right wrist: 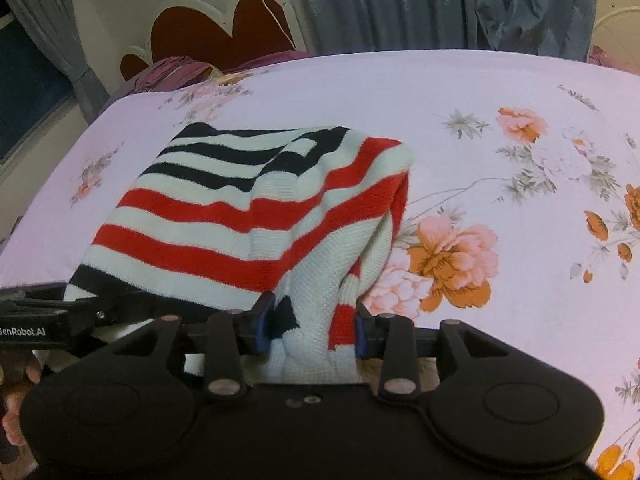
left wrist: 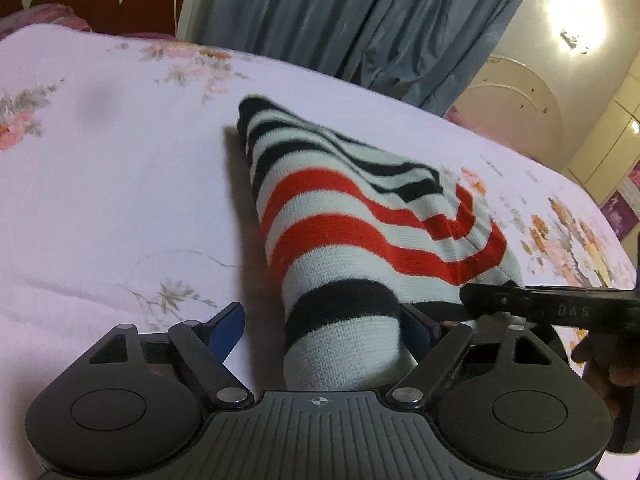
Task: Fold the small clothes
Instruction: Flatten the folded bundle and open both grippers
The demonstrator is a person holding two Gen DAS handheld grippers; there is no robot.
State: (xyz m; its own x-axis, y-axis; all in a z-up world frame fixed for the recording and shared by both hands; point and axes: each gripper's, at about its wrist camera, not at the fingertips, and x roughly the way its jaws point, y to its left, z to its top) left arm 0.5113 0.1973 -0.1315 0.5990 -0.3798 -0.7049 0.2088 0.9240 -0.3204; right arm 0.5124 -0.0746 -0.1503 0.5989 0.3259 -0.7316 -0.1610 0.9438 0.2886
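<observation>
A small knitted garment with white, red and black stripes (left wrist: 360, 216) lies folded on a pink floral bedsheet (left wrist: 112, 168); it also shows in the right wrist view (right wrist: 248, 208). My left gripper (left wrist: 324, 326) has its jaws wide apart with the garment's near edge lying between them. My right gripper (right wrist: 310, 326) is shut on the bunched near corner of the garment. The right gripper shows at the right edge of the left wrist view (left wrist: 552, 308). The left gripper shows at the left edge of the right wrist view (right wrist: 48, 316).
Grey-blue curtains (left wrist: 360, 20) hang behind the bed. A red and white headboard (right wrist: 224, 36) stands at the bed's far end with crumpled purple bedding (right wrist: 176, 72) beside it. The bedsheet (right wrist: 500, 168) stretches to the right of the garment.
</observation>
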